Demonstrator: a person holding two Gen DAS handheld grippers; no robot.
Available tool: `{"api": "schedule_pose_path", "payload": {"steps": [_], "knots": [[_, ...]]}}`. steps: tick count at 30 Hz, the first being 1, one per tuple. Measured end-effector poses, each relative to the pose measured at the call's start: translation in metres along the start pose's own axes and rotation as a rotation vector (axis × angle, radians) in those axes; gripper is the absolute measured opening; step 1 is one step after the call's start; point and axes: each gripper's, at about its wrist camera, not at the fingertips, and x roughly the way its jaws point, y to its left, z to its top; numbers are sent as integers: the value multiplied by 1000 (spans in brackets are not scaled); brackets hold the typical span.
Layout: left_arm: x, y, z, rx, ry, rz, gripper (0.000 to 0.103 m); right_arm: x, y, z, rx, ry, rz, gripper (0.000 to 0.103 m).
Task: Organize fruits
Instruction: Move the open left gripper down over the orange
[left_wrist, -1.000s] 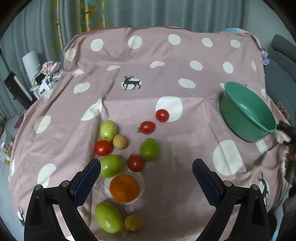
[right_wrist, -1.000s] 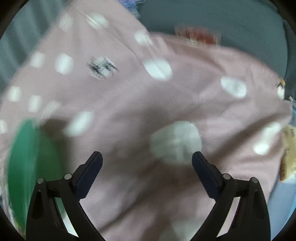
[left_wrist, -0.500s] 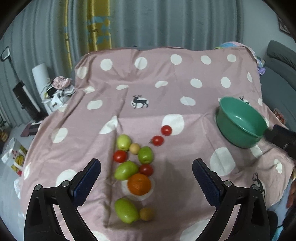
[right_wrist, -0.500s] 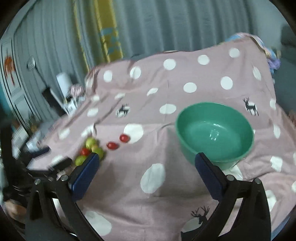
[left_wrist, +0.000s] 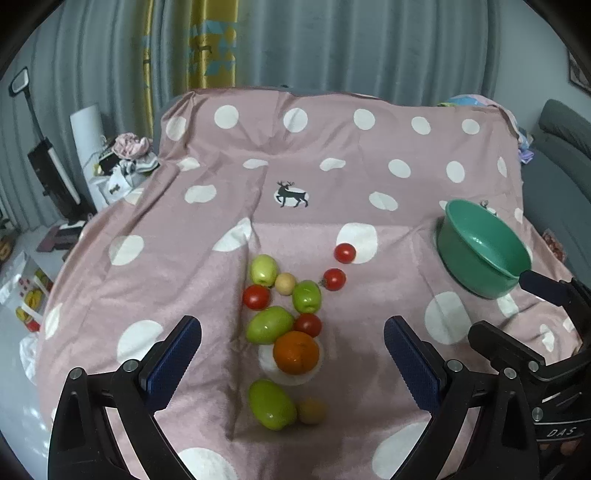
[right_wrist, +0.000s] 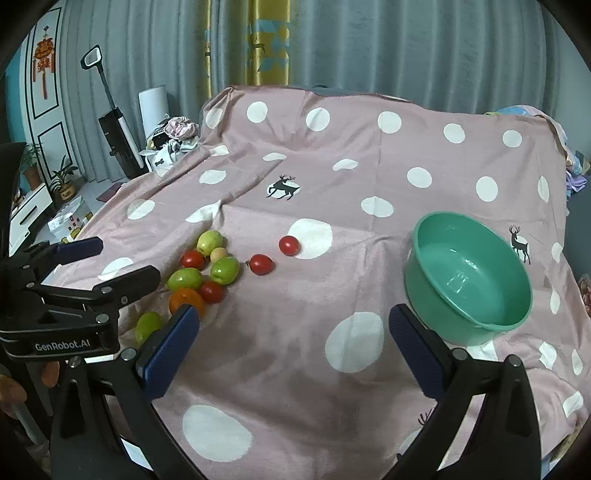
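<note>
Hovering wide open and empty, left tongs (left_wrist: 291, 354) and right tongs (right_wrist: 293, 338) hang above the cloth (left_wrist: 332, 147).
Fruits cluster around the orange (left_wrist: 296, 352); two tomatoes (left_wrist: 334, 279) lie beyond it, bowl (right_wrist: 469, 280) well right.

Bare cloth (right_wrist: 314, 295) lies between fruit cluster (right_wrist: 207, 273) and bowl (right_wrist: 469, 284).

Soft matt cloth (right_wrist: 295, 314), pink, faintly napped, creased at centre of frame. Glossy smooth plastic bowl (right_wrist: 469, 280), green, right of frame, highlights inside. Shiny-skinned tomatoes (left_wrist: 334, 278); waxy green fruits (left_wrist: 271, 404); dull dimpled orange (left_wrist: 295, 352), lower centre. Matt black plastic left claw (left_wrist: 291, 358), ribbed blue pads (left_wrist: 173, 363), small metal screws.
</note>
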Motion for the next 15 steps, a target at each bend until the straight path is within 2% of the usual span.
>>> {"api": "schedule_pose_path", "payload": {"steps": [5,7,11,13,15], "knots": [[1,8,1,-36,19,-45,99,-8,6,2,-5,-50,-43,103],[-1,9,2,-39,17,-69,99,-16,5,3,7,-104,-46,103],[-4,14,5,-69,17,-180,99,-26,-2,2,48,-198,-21,103],[-6,20,8,-112,16,-293,99,-14,-10,-1,98,-150,65,103],[-8,30,11,-172,4,-412,99,4,-18,0,163,-49,226,103]]}}
